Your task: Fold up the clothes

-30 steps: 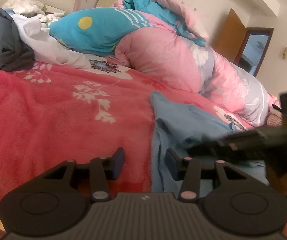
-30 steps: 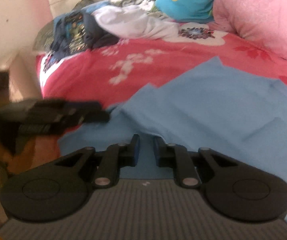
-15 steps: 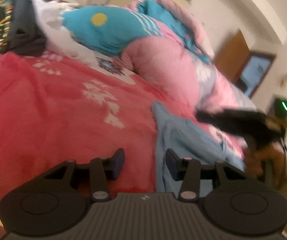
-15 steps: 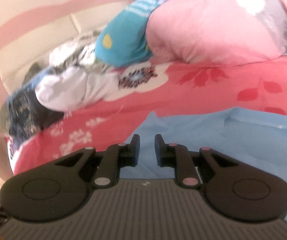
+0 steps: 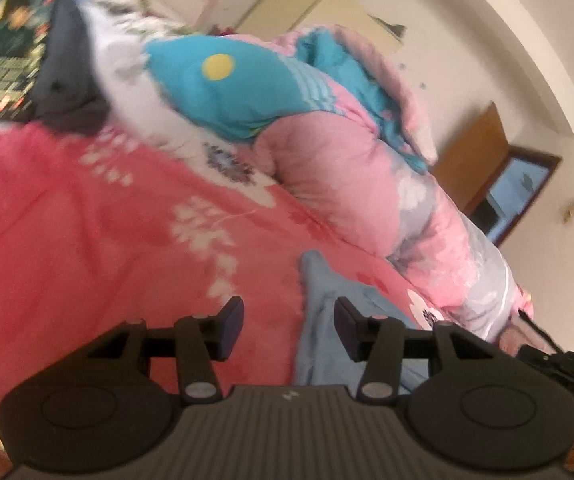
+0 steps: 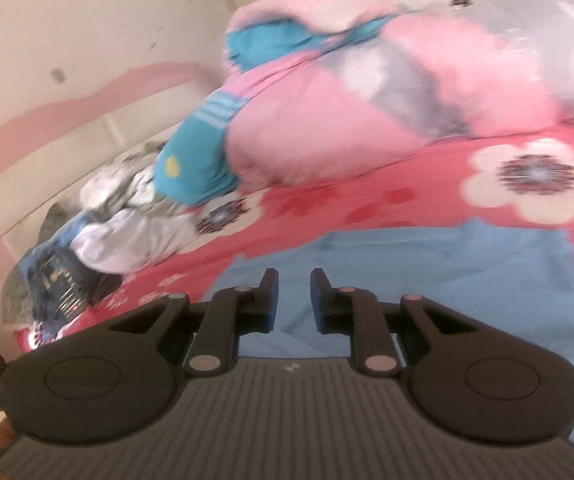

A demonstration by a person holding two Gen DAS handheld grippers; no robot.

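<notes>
On the red bed (image 5: 67,240) your blue shirt (image 6: 447,280) lies flat. Your left claw (image 5: 289,330) gapes empty over its edge; your right claw (image 6: 295,300), just opening, grips nothing above it.

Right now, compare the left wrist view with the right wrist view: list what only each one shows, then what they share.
Only the left wrist view: the brown door, the doorway beside it, and the right tool's black body at the frame edge.

Only the right wrist view: the pink headboard against the wall.

Both: the light blue garment on the red flowered blanket, the bunched pink quilt, the teal pillow and the heap of clothes.
</notes>
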